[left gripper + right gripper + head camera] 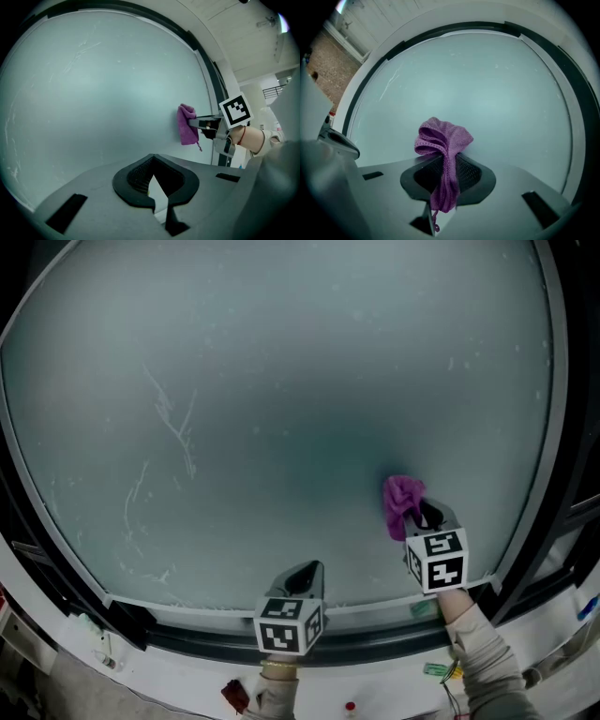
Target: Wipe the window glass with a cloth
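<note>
The frosted window glass fills the head view. A purple cloth is bunched against its lower right part, and my right gripper is shut on it. In the right gripper view the cloth bulges past the jaws against the glass, with a tail hanging down between them. My left gripper sits low at the centre near the bottom frame, shut and holding nothing. Its own view shows the left gripper pointing at the glass, with the cloth and right gripper off to the right.
Pale streak marks run down the left part of the pane. A dark frame rings the glass, and a white sill below it carries a small red item. A sleeve reaches up at lower right.
</note>
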The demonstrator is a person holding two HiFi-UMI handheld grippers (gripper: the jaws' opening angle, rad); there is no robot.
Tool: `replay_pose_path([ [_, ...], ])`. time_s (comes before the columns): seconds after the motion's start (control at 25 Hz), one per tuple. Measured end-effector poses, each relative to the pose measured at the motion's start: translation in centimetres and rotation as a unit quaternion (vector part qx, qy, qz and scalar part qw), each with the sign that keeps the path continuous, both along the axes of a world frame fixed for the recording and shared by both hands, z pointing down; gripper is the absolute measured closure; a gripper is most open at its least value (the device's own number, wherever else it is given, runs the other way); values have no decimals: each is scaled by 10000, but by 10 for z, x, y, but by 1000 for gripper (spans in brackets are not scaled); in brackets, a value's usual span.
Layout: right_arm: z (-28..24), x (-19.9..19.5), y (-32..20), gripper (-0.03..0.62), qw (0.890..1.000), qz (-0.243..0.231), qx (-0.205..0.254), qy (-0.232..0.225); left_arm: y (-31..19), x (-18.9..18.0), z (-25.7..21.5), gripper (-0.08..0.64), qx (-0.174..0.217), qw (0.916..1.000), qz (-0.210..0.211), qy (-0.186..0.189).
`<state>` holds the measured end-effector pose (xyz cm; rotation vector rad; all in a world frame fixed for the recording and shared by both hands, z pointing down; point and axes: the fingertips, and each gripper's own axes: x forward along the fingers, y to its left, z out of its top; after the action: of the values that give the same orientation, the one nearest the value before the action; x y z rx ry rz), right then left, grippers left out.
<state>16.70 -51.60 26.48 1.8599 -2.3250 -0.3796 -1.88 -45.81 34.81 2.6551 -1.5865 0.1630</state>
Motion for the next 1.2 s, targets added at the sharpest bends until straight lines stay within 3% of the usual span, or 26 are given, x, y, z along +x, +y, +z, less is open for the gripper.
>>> replay_pose_path([
  [0.76,12,120,5,528,9929,1178,-124,-125,-11,48,-1,555,16,9987,499,-48],
  [1.2,11,110,18,528,9941,1057,-71,-247,-8,41,-3,555,47,9991,411,-3],
])
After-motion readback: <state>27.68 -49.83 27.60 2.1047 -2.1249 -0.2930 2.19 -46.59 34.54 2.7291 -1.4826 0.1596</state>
